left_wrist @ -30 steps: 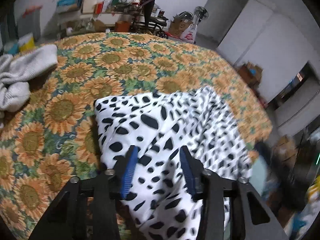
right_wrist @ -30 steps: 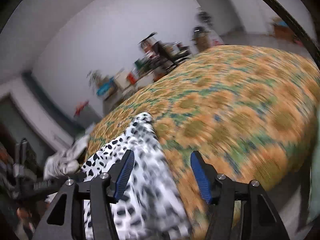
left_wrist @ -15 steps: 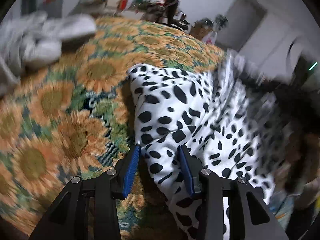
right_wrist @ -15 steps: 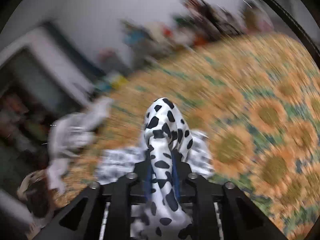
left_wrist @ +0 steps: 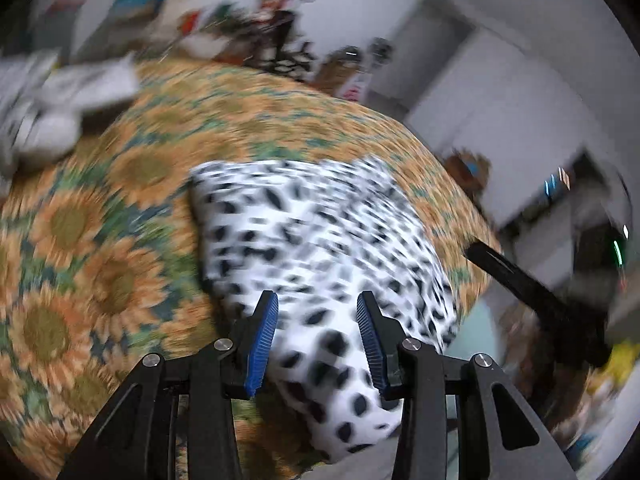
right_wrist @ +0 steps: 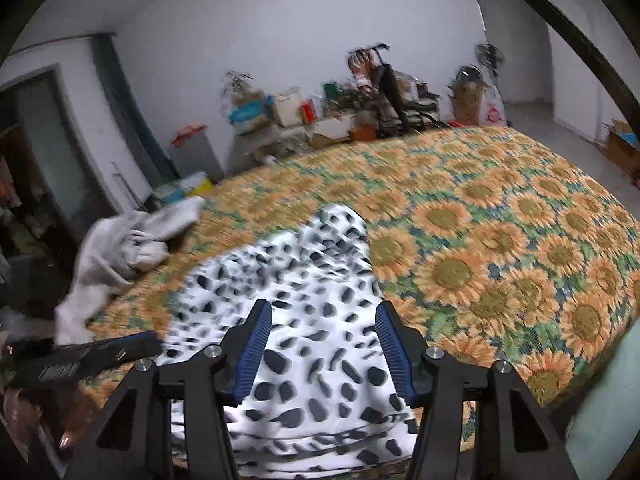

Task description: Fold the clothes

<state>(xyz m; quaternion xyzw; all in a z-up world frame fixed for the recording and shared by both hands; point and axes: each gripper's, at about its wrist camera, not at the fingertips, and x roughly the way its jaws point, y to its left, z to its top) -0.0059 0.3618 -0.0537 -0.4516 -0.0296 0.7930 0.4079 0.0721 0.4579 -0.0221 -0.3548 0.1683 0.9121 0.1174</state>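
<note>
While both tools tilt down toward the bed, the right gripper [right_wrist: 320,344] hangs over the near end of the spotted garment [right_wrist: 304,304] with its jaws parted; they have just been opening, and the cloth lies below them, not pinched. The left gripper [left_wrist: 316,336] is likewise parted at a middling width above the same white, black-spotted cloth [left_wrist: 316,236], its blue pads clear of the fabric as far as the blur allows. The garment lies on the sunflower bedspread [right_wrist: 500,248] near its front edge, its long axis running from the grippers away toward the far wall, narrowing to a rounded end. A crumpled grey garment [right_wrist: 120,248] lies well apart to the left.
</note>
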